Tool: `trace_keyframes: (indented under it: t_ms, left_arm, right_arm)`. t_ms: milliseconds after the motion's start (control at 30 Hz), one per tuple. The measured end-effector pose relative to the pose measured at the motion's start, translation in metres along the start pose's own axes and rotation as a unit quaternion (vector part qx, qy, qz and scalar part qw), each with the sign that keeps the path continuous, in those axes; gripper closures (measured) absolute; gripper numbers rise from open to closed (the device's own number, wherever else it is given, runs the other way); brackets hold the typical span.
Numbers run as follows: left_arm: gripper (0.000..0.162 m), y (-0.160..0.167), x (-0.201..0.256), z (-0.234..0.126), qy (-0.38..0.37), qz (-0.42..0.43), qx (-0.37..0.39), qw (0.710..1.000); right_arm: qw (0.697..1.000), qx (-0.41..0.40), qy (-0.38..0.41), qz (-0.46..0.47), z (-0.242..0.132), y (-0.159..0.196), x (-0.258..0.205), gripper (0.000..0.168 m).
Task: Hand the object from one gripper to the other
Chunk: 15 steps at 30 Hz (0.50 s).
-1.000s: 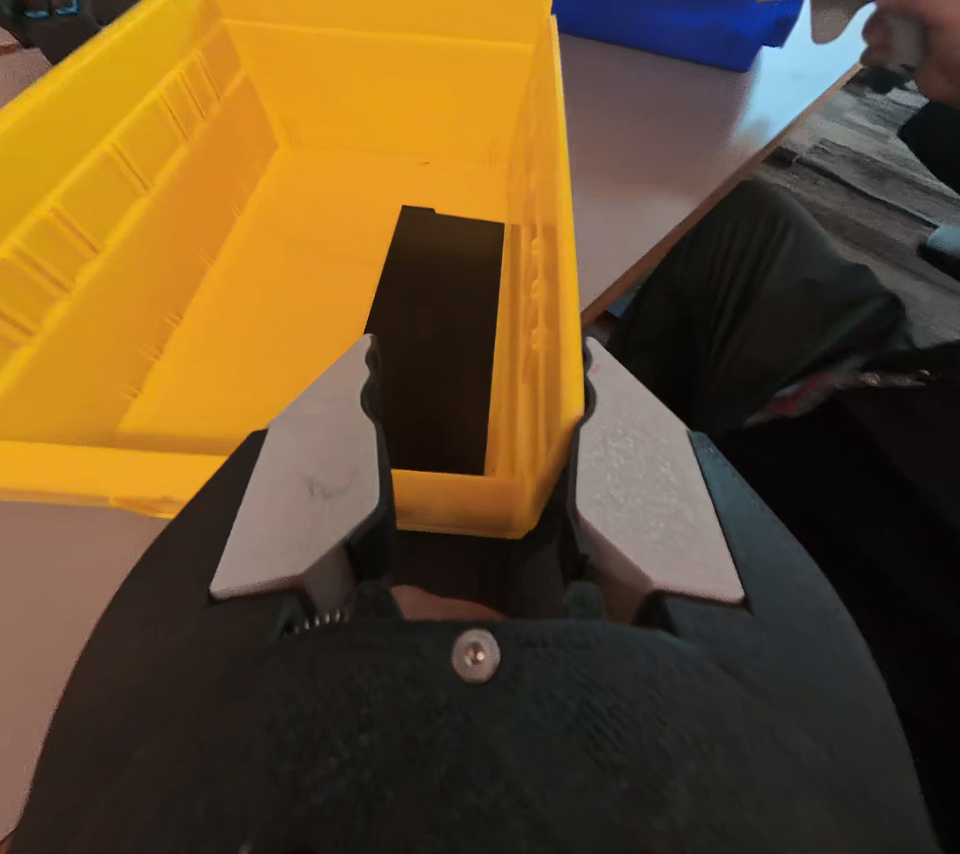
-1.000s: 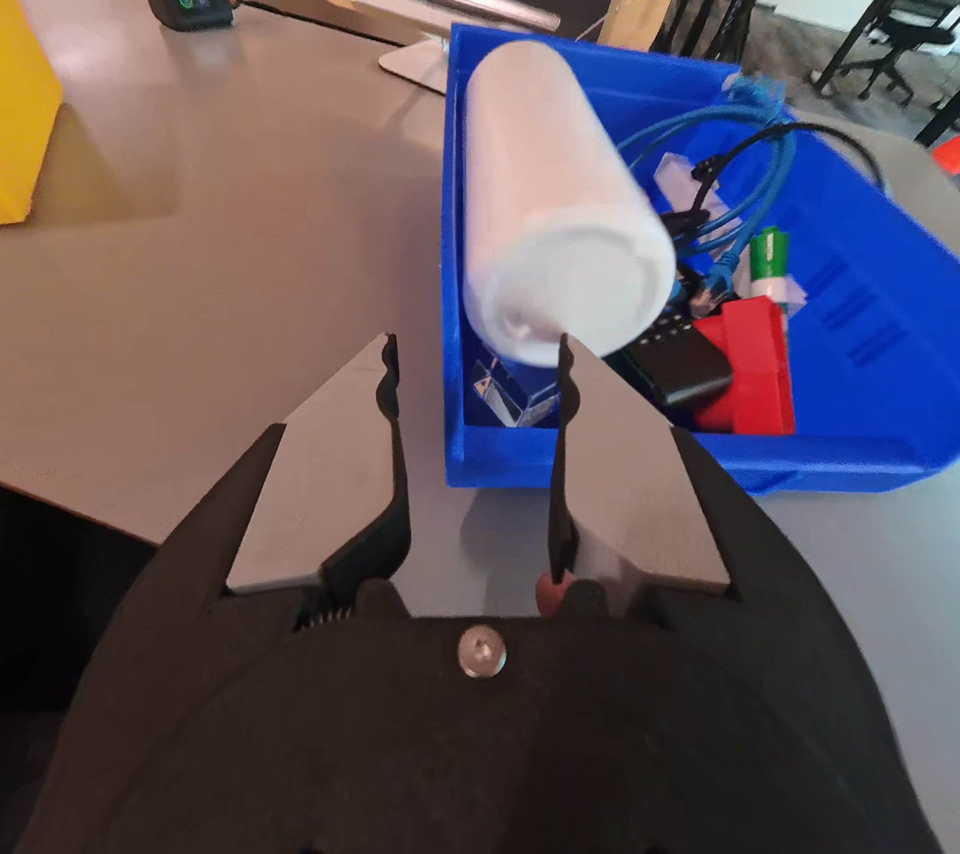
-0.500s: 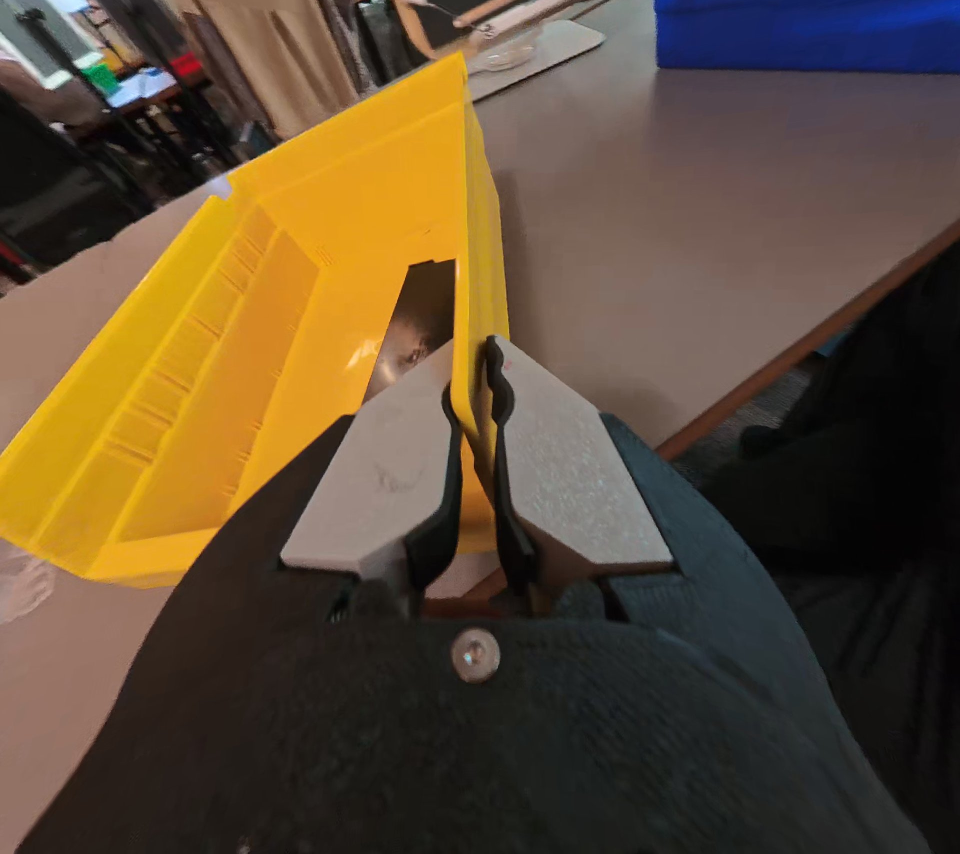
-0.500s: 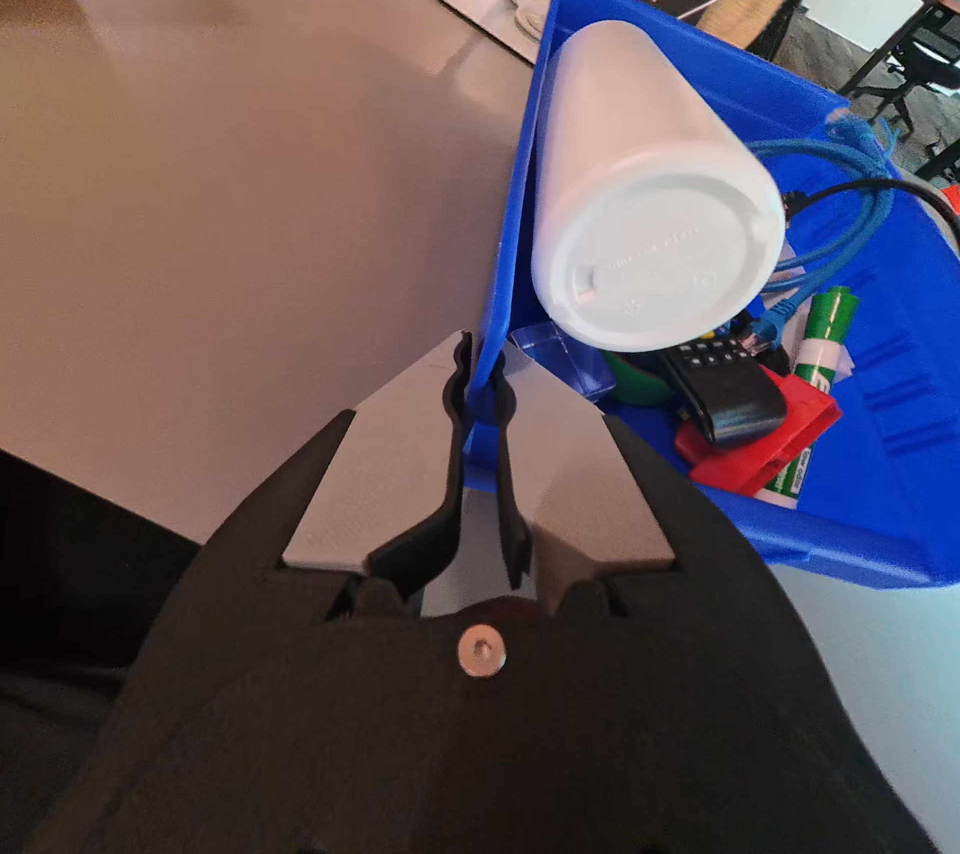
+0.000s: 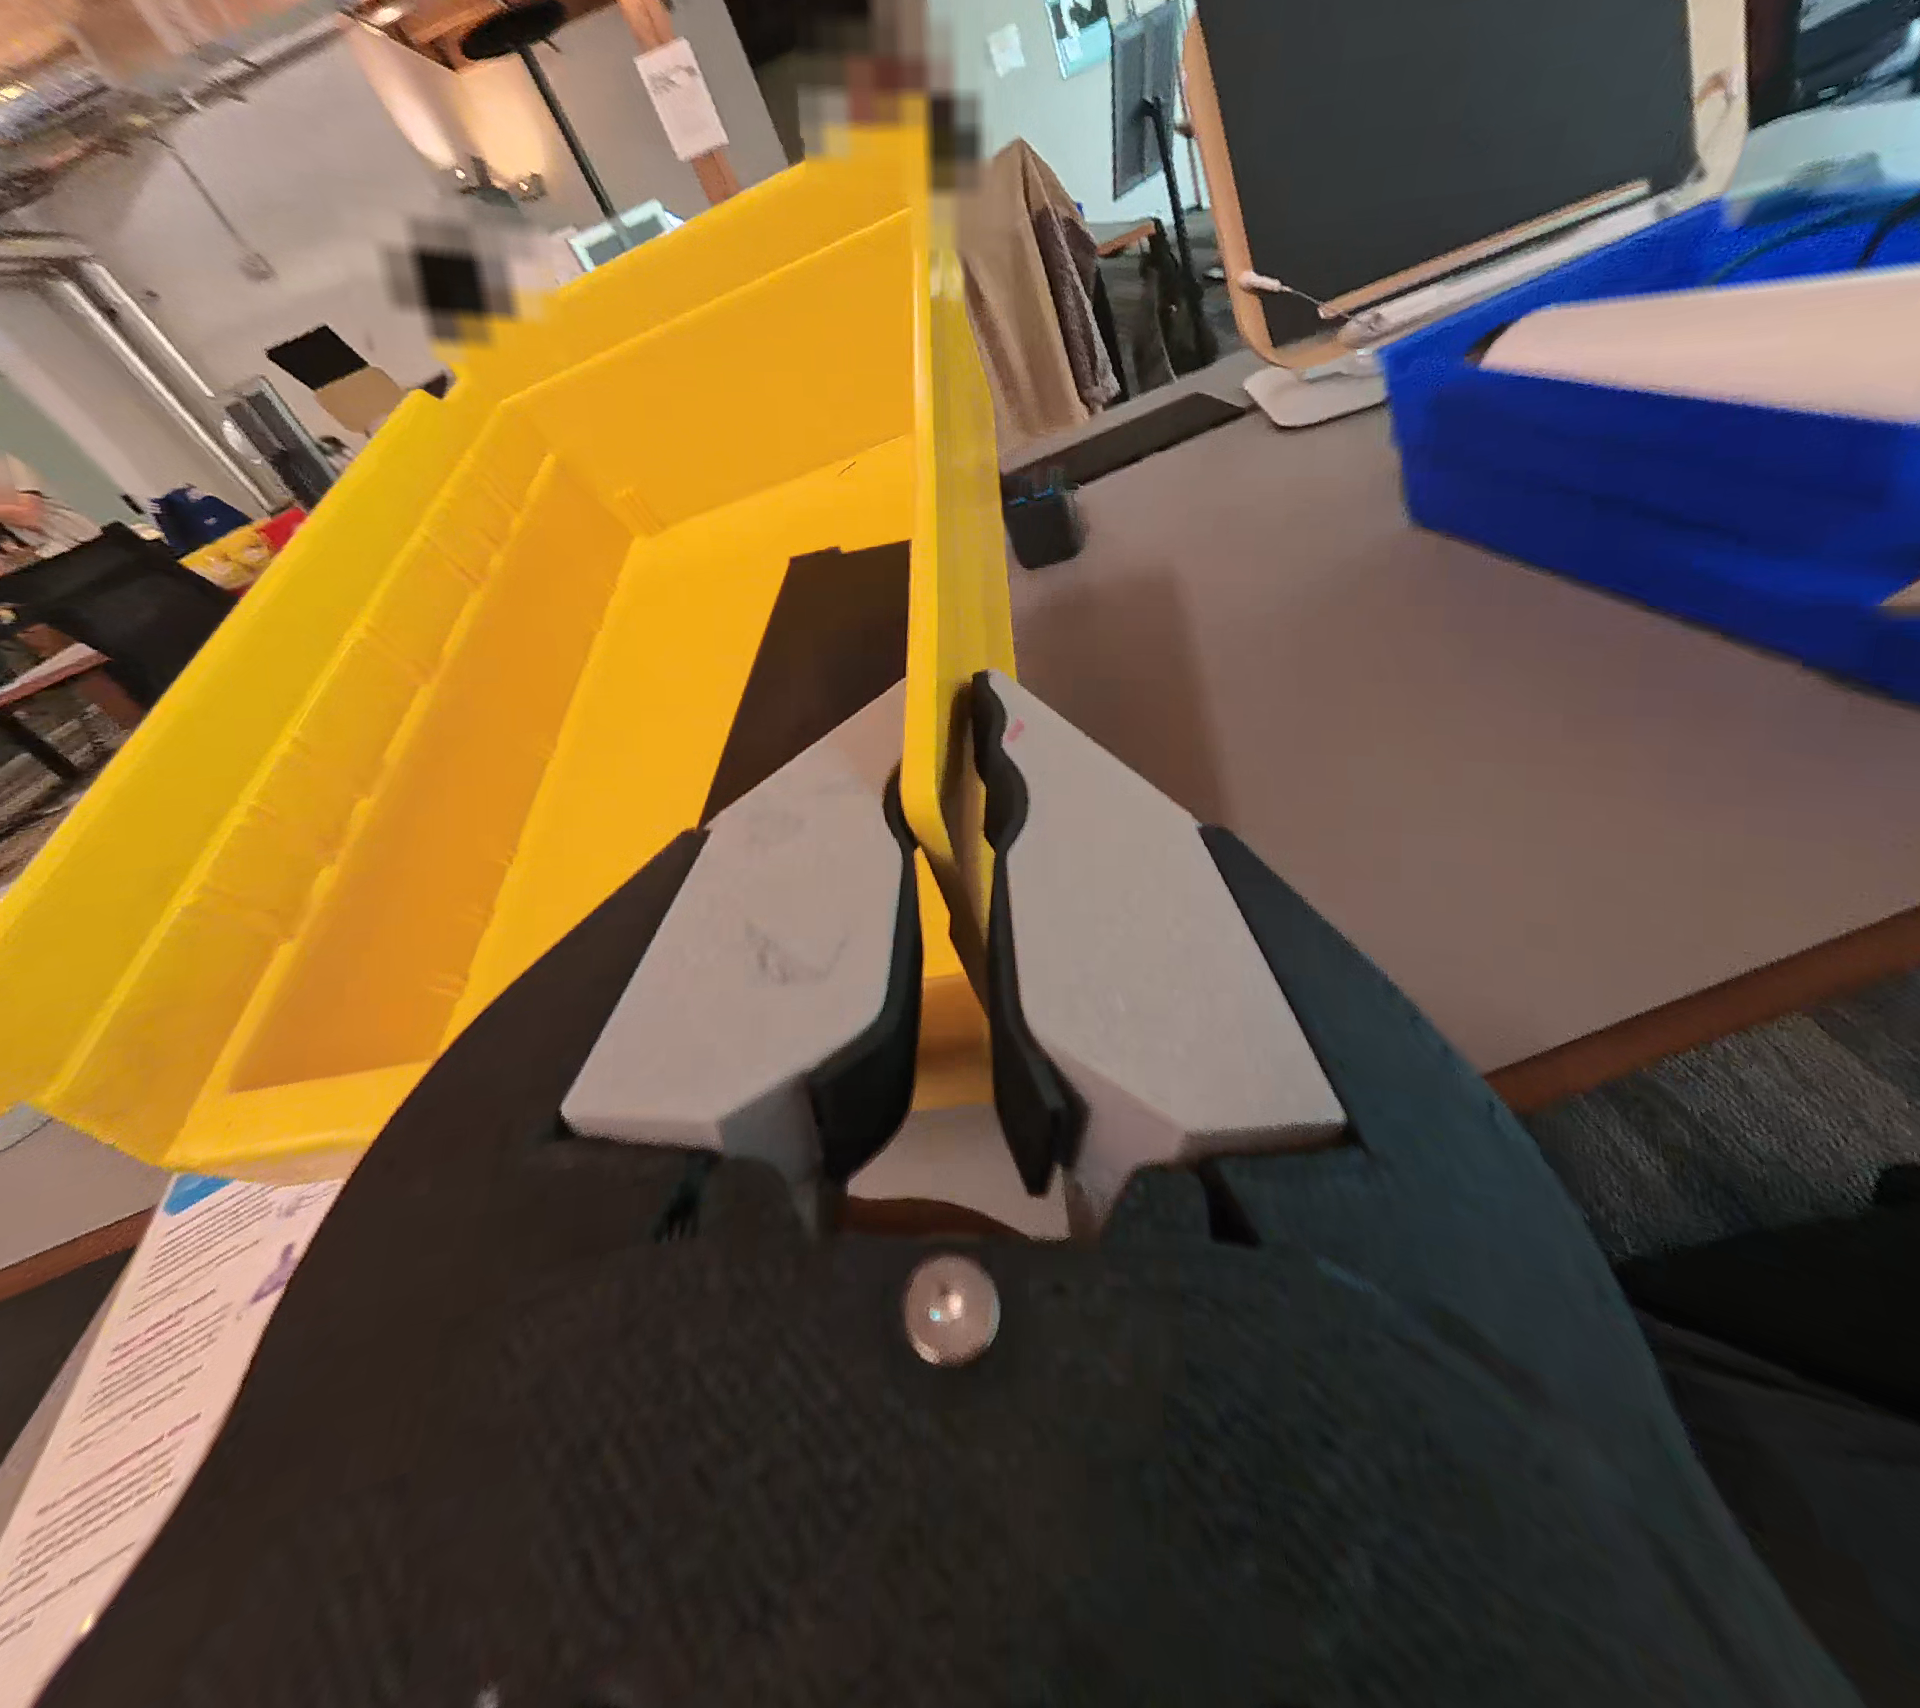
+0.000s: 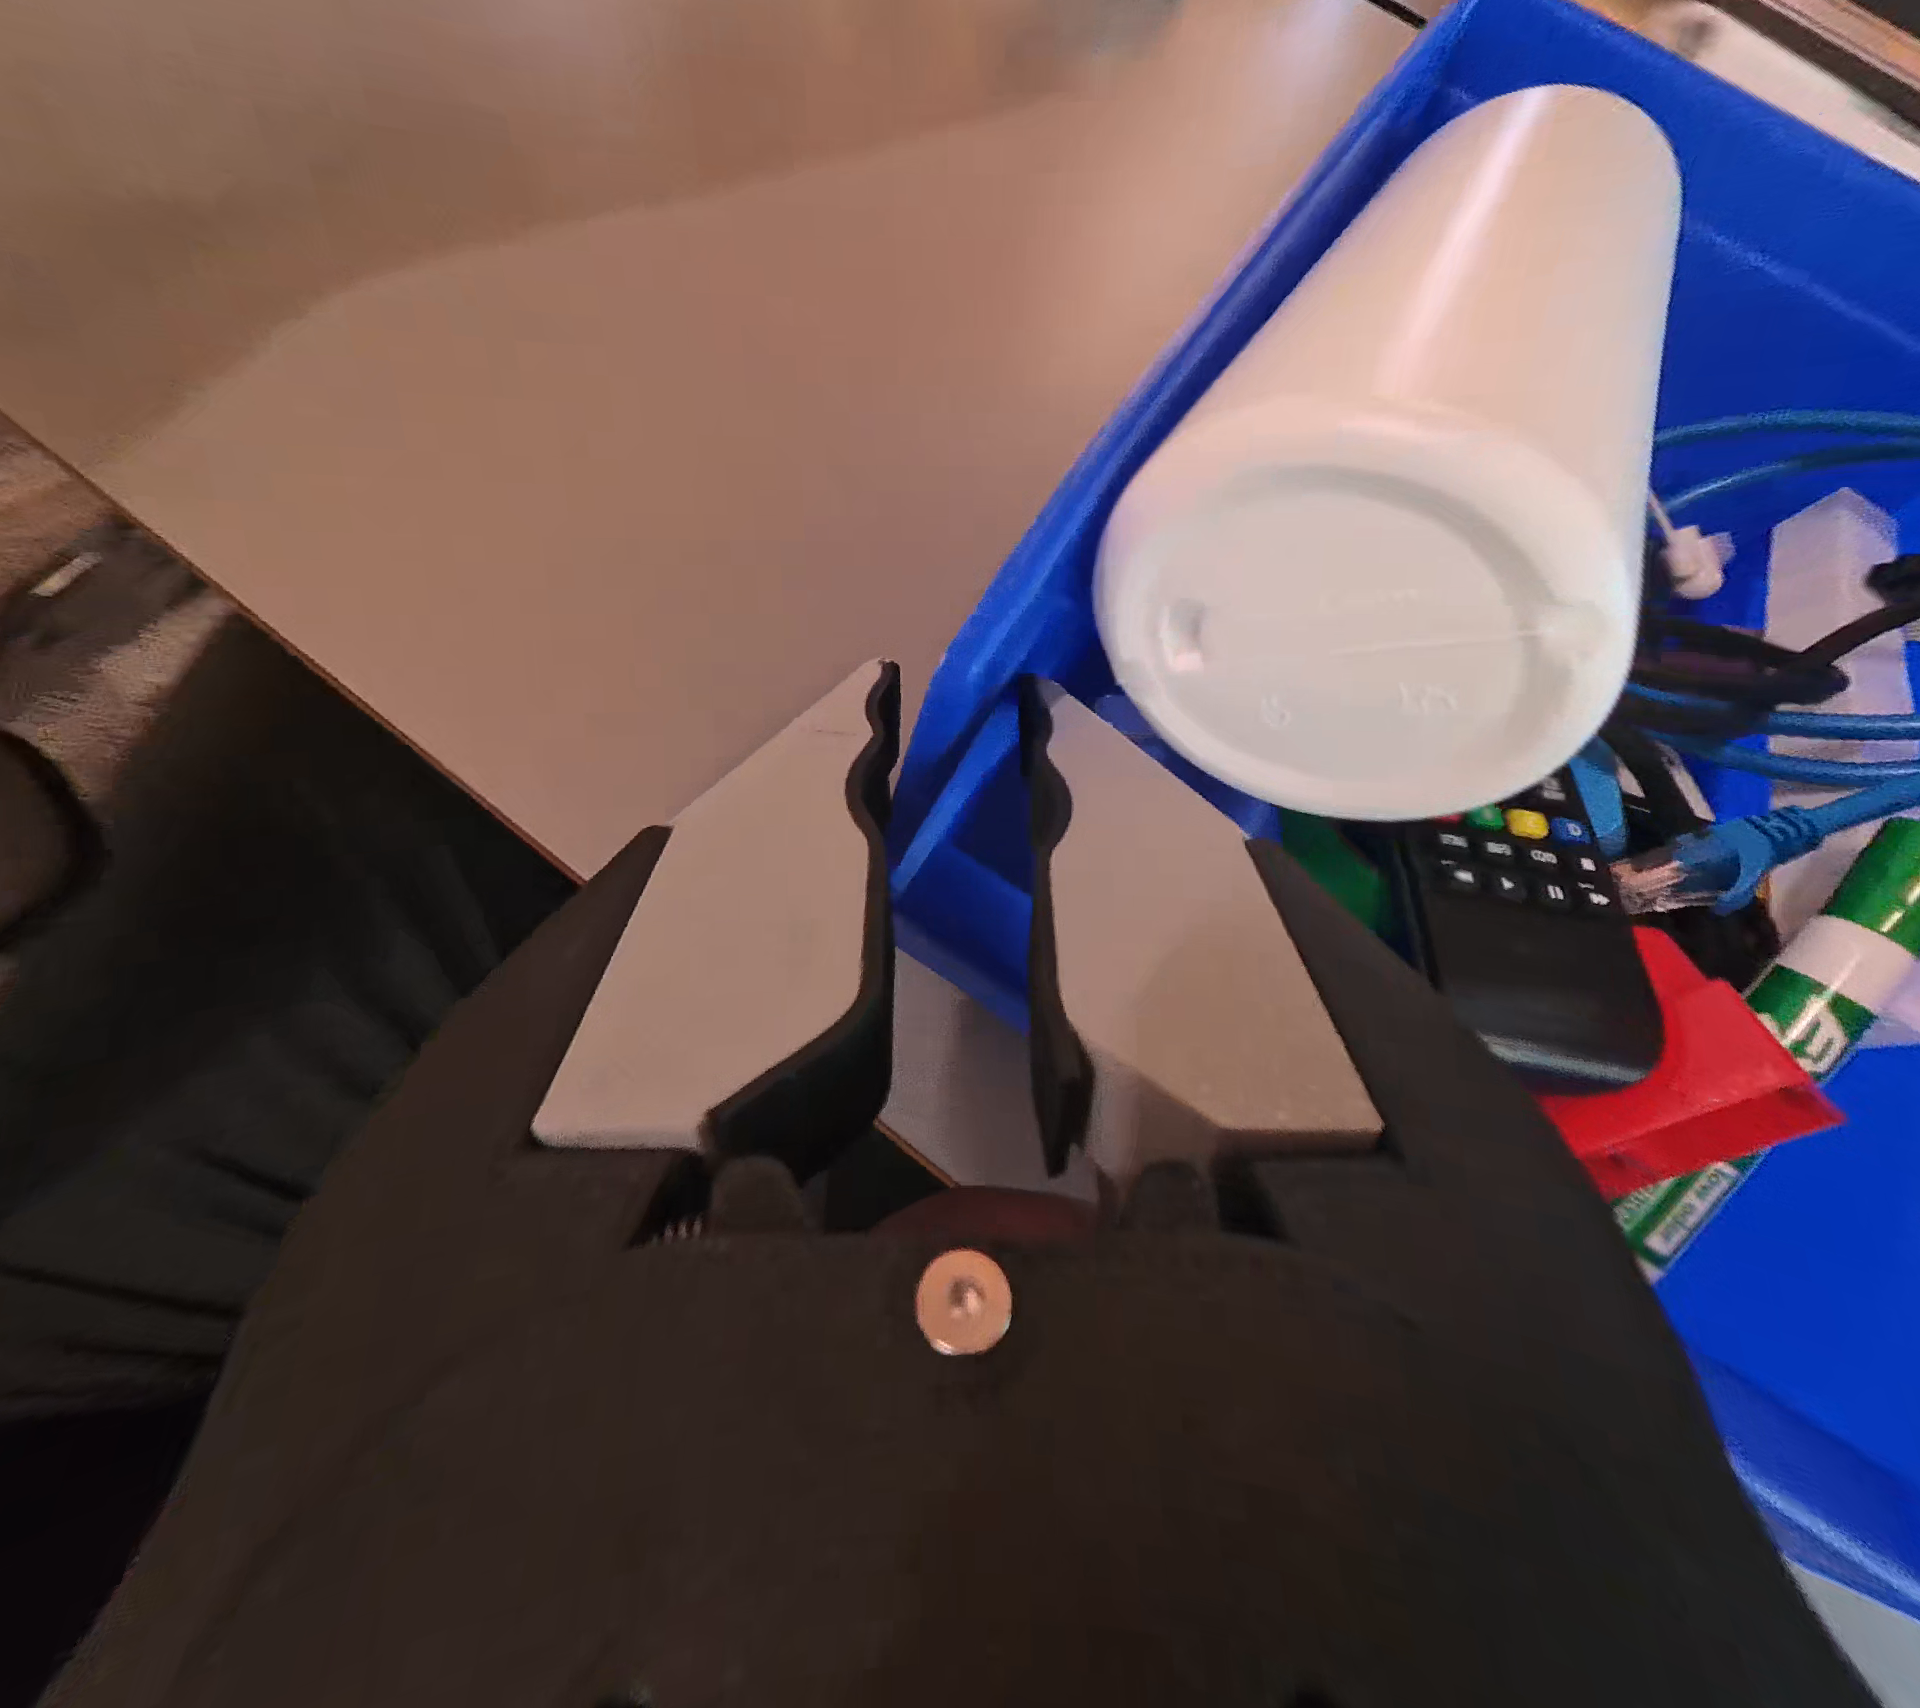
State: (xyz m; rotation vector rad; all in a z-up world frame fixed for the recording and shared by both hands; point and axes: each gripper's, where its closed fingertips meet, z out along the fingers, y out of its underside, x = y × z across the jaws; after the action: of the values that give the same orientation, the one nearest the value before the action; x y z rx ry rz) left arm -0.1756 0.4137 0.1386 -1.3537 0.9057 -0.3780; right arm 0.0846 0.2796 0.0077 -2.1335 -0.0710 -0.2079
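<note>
Here the left gripper [image 5: 951,785] has its jaws clamped on the right wall of the yellow bin [image 5: 499,723], while the right gripper [image 6: 956,775] pinches the blue bin [image 6: 1340,245] at its near corner; a white bottle [image 6: 1403,495] lies just right of those jaws

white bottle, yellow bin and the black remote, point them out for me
white bottle [image 6: 1361,619]: right wrist view, on its round flat end cap.
yellow bin [image 5: 416,723]: left wrist view, on its ribbed inner left wall.
black remote [image 6: 1527,962]: right wrist view, on its lower body below the buttons.
</note>
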Motion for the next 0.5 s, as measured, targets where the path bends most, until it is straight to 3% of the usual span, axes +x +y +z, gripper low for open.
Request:
trace_keyframes:
  t_ms: [167, 300, 400, 500]
  left_arm:
    - [0.160, -0.007, -0.013, -0.014, -0.027, -0.003, 0.028, 0.999]
    - [0.160, -0.024, -0.024, -0.016, -0.046, 0.004, 0.041, 0.998]
    - [0.160, -0.044, -0.027, -0.020, -0.045, 0.009, 0.055, 0.997]
    - [0.160, -0.065, -0.011, -0.018, -0.032, 0.042, 0.067, 0.996]
  right_arm:
    - [0.991, 0.043, -0.114, 0.054, 0.044, -0.058, -0.095, 0.144]
    - [0.983, 0.064, -0.172, 0.030, 0.084, -0.109, -0.165, 0.148]
    - [0.964, 0.106, -0.242, 0.021, 0.060, -0.142, -0.198, 0.141]
    - [0.949, 0.135, -0.286, -0.001, 0.016, -0.143, -0.201, 0.133]
